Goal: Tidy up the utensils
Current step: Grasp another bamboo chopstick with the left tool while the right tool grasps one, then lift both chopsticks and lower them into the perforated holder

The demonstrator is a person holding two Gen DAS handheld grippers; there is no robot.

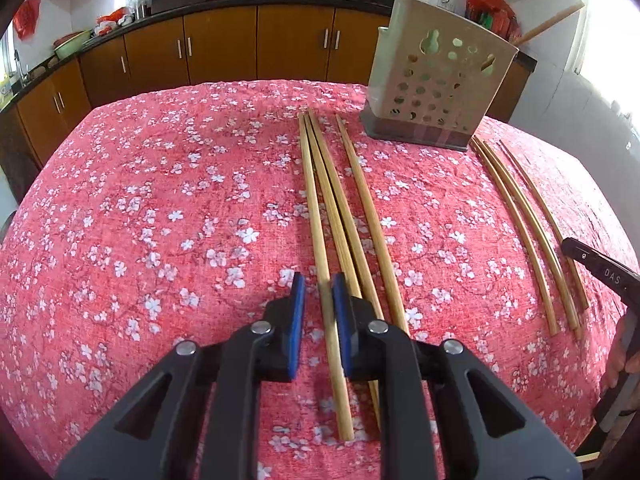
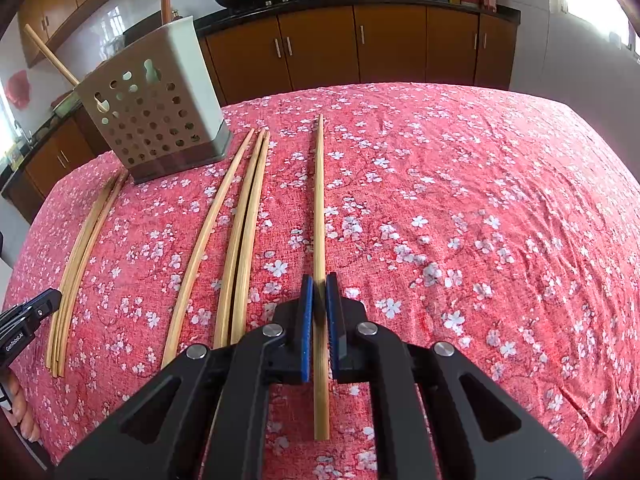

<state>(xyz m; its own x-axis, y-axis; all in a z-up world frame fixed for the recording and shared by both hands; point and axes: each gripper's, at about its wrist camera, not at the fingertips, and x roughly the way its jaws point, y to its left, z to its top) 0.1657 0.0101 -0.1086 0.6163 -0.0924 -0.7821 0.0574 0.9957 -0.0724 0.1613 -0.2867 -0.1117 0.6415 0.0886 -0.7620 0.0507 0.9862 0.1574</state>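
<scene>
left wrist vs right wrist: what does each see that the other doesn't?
Left wrist only: the left gripper with its jaws apart around the leftmost chopstick of a group of four.

Right wrist only: the right gripper with its jaws close around a single chopstick lying apart from the others; whether they grip it is unclear.

Both: the perforated utensil holder with two sticks standing in it, the floral tablecloth, woks on the counter.

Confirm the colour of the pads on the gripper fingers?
Blue pads on black fingers, clearest in the right wrist view, either side of a long bamboo chopstick.
</scene>
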